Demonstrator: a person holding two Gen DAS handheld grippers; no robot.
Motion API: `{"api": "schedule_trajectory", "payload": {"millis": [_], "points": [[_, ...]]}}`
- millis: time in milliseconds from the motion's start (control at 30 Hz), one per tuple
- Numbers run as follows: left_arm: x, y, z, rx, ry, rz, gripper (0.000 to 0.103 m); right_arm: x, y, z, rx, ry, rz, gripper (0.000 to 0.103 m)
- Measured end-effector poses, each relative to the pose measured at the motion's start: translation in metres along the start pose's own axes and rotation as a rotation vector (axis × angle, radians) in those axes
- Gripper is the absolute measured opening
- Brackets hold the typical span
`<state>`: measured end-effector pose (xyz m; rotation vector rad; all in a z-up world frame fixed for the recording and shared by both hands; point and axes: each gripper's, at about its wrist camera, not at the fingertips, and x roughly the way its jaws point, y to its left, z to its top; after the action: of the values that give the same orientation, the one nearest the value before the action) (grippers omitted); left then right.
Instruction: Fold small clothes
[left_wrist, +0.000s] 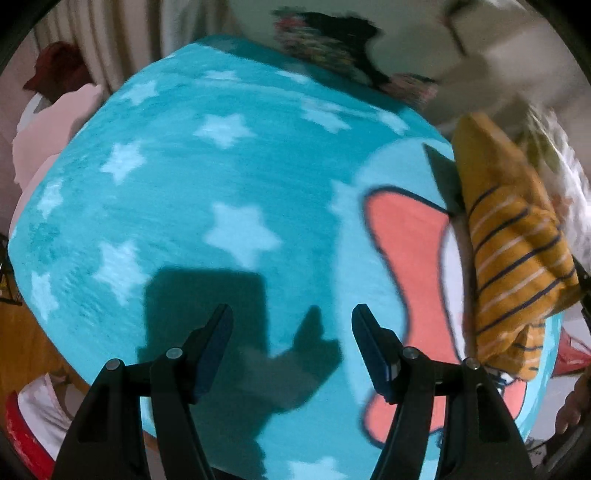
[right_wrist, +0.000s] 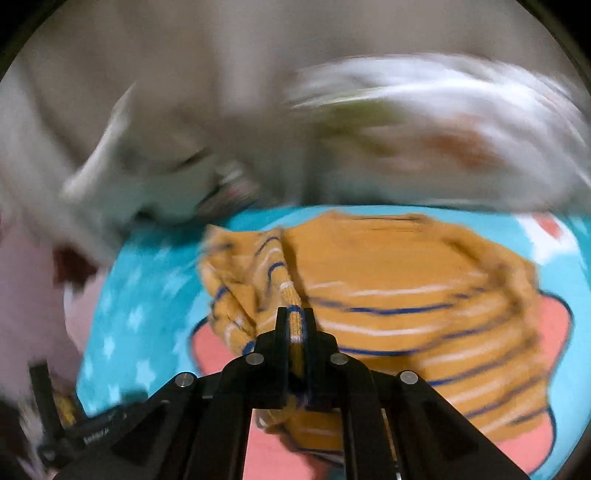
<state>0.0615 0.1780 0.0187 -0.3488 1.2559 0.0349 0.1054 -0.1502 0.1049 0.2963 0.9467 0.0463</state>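
A mustard-yellow garment with navy and white stripes (right_wrist: 406, 291) lies on a turquoise star-print blanket (right_wrist: 140, 295), over its pink cartoon patch. My right gripper (right_wrist: 295, 317) is shut on a striped edge of that garment, which runs up between the fingers as a taut ridge. In the left wrist view the same garment (left_wrist: 517, 236) hangs lifted at the right edge. My left gripper (left_wrist: 291, 314) stands open above the blanket (left_wrist: 184, 192), holding nothing, well to the left of the garment. The right wrist view is heavily blurred.
Pale bedding or pillows (right_wrist: 406, 122) lie beyond the blanket. A dark floral cloth (left_wrist: 332, 40) sits at the blanket's far edge. Pink fabric (left_wrist: 48, 125) and a dark red item (left_wrist: 59, 66) lie at the left. A red object (left_wrist: 22, 439) shows at the bottom left.
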Motion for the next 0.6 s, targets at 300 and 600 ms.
{"api": "schedule_trajectory", "payload": {"millis": [300,600], "points": [[0.002,-0.112,-0.042,0.166,-0.019,-0.032,0.066,-0.024,-0.201,-0.048,0.376,0.065,-0.068,0.006],[0.014,-0.183,-0.086,0.296,-0.009,-0.070,0.066,-0.036,-0.209,-0.071,0.305,0.075,-0.040,0.006]]}}
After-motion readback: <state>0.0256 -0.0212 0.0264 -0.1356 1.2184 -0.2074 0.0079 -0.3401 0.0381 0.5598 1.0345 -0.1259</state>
